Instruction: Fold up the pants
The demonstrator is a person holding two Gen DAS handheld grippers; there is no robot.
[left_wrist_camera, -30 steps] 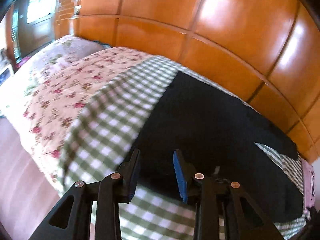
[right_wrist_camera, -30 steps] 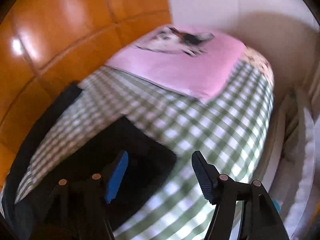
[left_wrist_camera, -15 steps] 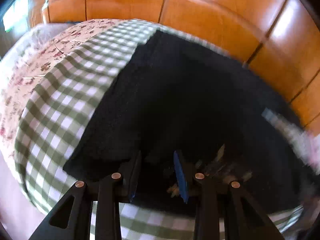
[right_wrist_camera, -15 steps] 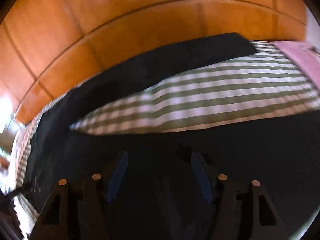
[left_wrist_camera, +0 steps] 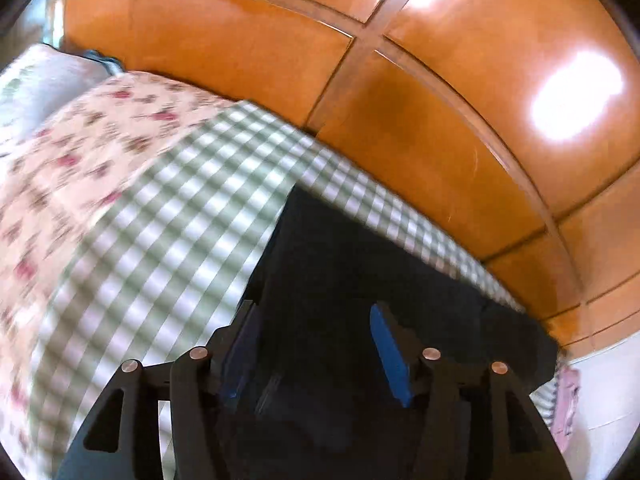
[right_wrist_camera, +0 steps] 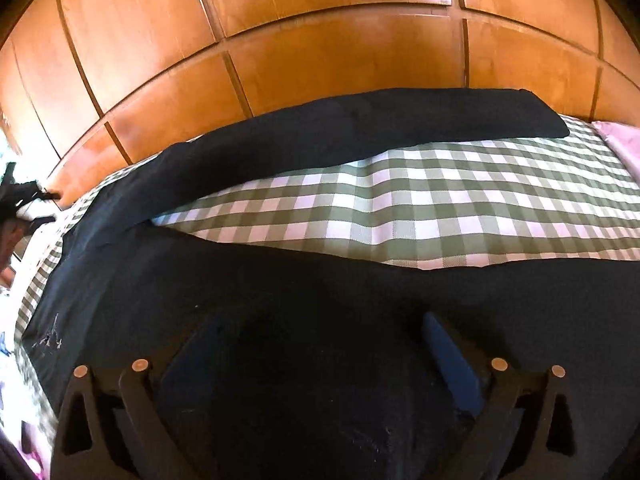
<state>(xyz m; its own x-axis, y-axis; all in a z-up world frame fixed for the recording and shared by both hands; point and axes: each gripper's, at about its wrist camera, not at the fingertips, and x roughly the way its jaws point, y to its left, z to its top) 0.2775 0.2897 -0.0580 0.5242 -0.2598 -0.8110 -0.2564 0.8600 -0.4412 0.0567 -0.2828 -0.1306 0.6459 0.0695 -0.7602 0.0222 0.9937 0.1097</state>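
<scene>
We are looking at a bed pushed against a glossy orange wooden wall [right_wrist_camera: 340, 60] of panels, which fills the top of both views. A green-and-white checked sheet [right_wrist_camera: 460, 208] covers the bed, and in the left wrist view a floral quilt [left_wrist_camera: 80, 168] lies next to it toward nine o'clock, blurred by motion. The dark pants [right_wrist_camera: 280, 280] lie spread on the checked sheet: in the right wrist view one leg runs along the foot of the wall from ten o'clock to two o'clock, the other leg fills the lower half of the picture, and a wedge of checked sheet shows between them, widening toward three o'clock. A corner of pink cloth [right_wrist_camera: 620, 140] sits at the sheet's edge at about two o'clock. The right gripper [right_wrist_camera: 320, 344] hovers low over the nearer leg with its jaws spread as wide as they go, having just been opening; the cloth lies under and between the fingers, but the pads do not press on it. The left gripper [left_wrist_camera: 316, 336] points down over the pants' other end, whose straight edge meets the checked sheet at about eleven o'clock of the fingers (the cloth here is too dark for us to tell folds). Its jaws have also just been opening and stand apart, with dark cloth behind the gap and nothing pinched.
</scene>
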